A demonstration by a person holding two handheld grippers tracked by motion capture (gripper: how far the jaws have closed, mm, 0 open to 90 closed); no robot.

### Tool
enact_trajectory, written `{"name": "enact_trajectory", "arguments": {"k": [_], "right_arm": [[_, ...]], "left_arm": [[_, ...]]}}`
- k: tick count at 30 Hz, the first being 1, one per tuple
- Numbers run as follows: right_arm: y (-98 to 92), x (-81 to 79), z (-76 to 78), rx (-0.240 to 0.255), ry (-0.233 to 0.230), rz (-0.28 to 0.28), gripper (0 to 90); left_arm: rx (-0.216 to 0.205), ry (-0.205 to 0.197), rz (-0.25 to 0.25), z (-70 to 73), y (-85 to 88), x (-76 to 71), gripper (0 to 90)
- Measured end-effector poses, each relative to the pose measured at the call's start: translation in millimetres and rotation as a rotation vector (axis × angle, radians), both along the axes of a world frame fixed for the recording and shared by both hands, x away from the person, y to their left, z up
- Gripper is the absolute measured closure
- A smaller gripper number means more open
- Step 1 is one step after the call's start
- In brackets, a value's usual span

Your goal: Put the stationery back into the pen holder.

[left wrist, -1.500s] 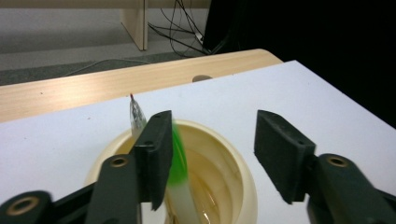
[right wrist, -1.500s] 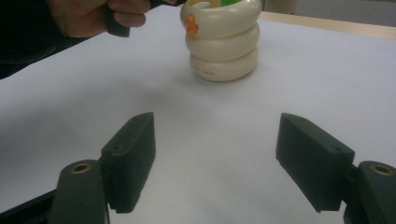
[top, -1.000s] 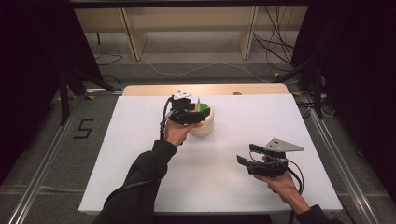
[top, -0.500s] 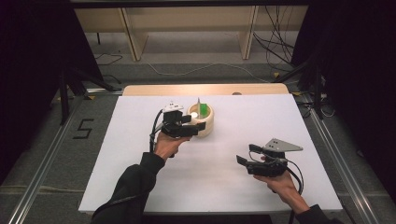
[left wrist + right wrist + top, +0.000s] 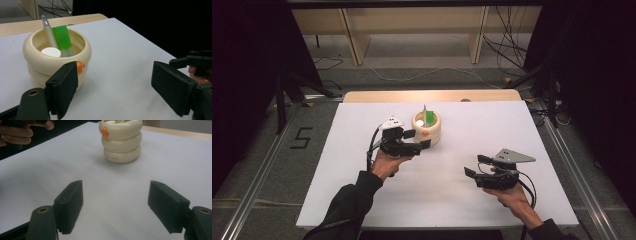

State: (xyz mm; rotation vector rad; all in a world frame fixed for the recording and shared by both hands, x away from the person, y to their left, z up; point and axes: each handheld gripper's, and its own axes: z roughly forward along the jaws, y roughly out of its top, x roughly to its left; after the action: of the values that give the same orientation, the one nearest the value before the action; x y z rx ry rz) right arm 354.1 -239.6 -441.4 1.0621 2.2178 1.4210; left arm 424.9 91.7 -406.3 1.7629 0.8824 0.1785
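With jaws apart and empty, having just been opening, the left hand-held gripper should back clear of the cream pen holder without nudging it.

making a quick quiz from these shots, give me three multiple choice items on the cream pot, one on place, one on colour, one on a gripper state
1. The cream pot stands: A at the table's far middle; B at its near right corner; C on the floor.
2. The flat piece beside the pen in the pot is: A red; B green; C blue.
3. The left hand-held gripper is: A shut on the pot; B shut on the pen; C open.

A, it stands near the wooden far edge; B, it is bright green; C, its jaws stand apart with nothing between them.
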Motion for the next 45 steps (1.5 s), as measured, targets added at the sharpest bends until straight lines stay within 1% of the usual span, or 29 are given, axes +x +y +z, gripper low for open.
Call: {"name": "enact_trajectory", "arguments": {"k": [2,3,7,8,11,12,14,17,20,23,24,28,29,32,35,39,43,45], "right_arm": [[-0.1,0.1,0.0,0.0,-0.002,0.0,29.2],[-0.3,-0.2,0.3,0.003,0.0,-0.001,29.3],[-1.2,-0.5,0.6,0.003,-0.004,-0.001,29.2],[-1.1,-0.8,0.8,0.005,-0.004,-0.002,29.2],[-1.4,-0.9,0.4,0.004,-0.004,-0.002,29.2],[-1.6,-0.9,0.2,0.003,-0.003,-0.002,29.2],[-1.8,-0.9,0.0,0.003,0.001,-0.005,29.2],[-2.1,-1.0,0.0,0.007,0.003,-0.006,29.2],[-1.9,-1.3,-0.1,0.007,0.002,-0.003,29.2],[-1.8,-1.1,-0.2,0.008,0.004,-0.004,29.2],[-1.8,-1.1,-0.3,0.008,0.005,-0.004,29.1],[-1.8,-1.2,-0.5,0.009,0.008,-0.003,29.1],[-1.9,-1.4,-0.6,0.009,0.009,-0.004,29.1],[-1.8,-1.5,-0.8,0.014,0.012,-0.004,29.1],[-1.9,-2.0,-1.3,0.015,0.007,-0.001,29.1],[-1.6,-2.4,-2.1,0.017,0.017,-0.003,29.1],[-0.9,-3.6,-1.9,0.015,0.015,0.003,29.1],[-0.6,-3.9,-1.9,0.013,0.015,0.005,29.1]], "left_arm": [[0.003,-0.02,-0.014,-0.4,-0.9,-3.8,19.9],[-0.006,-0.027,-0.02,-1.2,-1.6,-5.8,19.7],[-0.012,-0.029,-0.041,-5.2,-0.5,-9.5,19.0],[-0.017,-0.026,-0.043,-5.6,0.0,-10.8,18.9],[-0.023,-0.036,-0.041,-5.5,1.5,-14.3,18.7],[-0.017,-0.037,-0.046,-5.2,2.9,-15.3,18.6],[-0.02,-0.04,-0.045,-5.6,4.4,-17.6,18.7],[-0.008,-0.044,-0.045,-6.4,7.9,-20.3,18.7],[-0.011,-0.053,-0.037,-7.2,10.5,-23.1,18.7],[-0.004,-0.058,-0.047,-8.0,12.7,-26.4,18.7],[-0.002,-0.054,-0.05,-8.3,13.0,-28.1,18.7],[0.016,-0.061,-0.058,-10.8,13.9,-33.0,18.5],[0.018,-0.057,-0.063,-11.4,14.7,-34.2,18.5],[0.007,-0.049,-0.073,-13.7,18.7,-38.0,18.5],[0.007,-0.045,-0.067,-15.8,23.9,-41.0,18.5],[0.002,-0.033,-0.061,-19.1,28.8,-45.0,18.7],[0.006,-0.037,-0.068,-21.1,31.5,-50.1,18.6],[0.017,-0.046,-0.073,-21.5,31.9,-52.2,18.4]]}}
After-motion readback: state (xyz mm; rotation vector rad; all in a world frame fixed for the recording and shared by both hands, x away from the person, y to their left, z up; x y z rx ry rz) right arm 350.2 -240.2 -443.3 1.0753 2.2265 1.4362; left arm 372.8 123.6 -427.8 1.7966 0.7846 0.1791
